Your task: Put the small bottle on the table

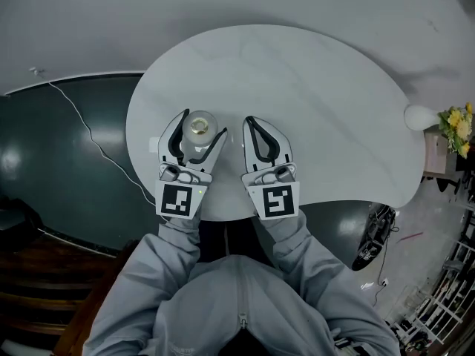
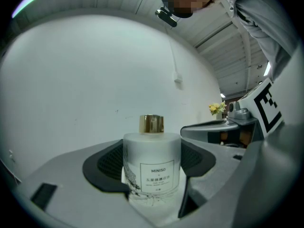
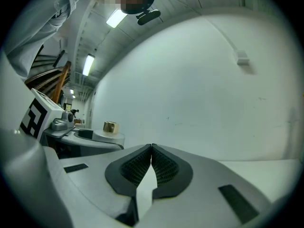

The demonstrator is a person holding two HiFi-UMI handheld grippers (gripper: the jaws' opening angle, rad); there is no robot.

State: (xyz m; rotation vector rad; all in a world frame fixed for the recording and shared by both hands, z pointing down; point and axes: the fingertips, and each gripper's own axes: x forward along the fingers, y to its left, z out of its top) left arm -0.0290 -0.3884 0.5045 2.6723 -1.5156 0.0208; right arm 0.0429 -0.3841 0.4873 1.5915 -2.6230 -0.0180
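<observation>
Looking from the left side, I see a thin white cable [image 1: 83, 127] trailing over the dark floor beside the white worktop [image 1: 319, 87]. Next comes the left tool [image 1: 202, 124], held over the near part of the worktop, with its jaws clamped on the small bottle [image 1: 198, 127]. In the left gripper view the bottle [image 2: 152, 163] stands upright between the two dark ribbed pads [image 2: 110, 163], which press its sides. It is a round frosted white container with a gold cap [image 2: 151, 123] and a square printed label facing the camera. The frosting keeps me from telling what is in it, or how full it is. I also cannot tell whether its base touches the worktop or sits just above it.

Just beside it, on the right, is the right tool [image 1: 251, 123]. Its jaws are closed together with nothing between them, and in the right gripper view the ribbed pads [image 3: 164, 167] meet at the tip. At the far right edge of the worktop is a white vase [image 1: 421, 116] holding yellow flowers [image 1: 458, 127], well apart from both tools.
</observation>
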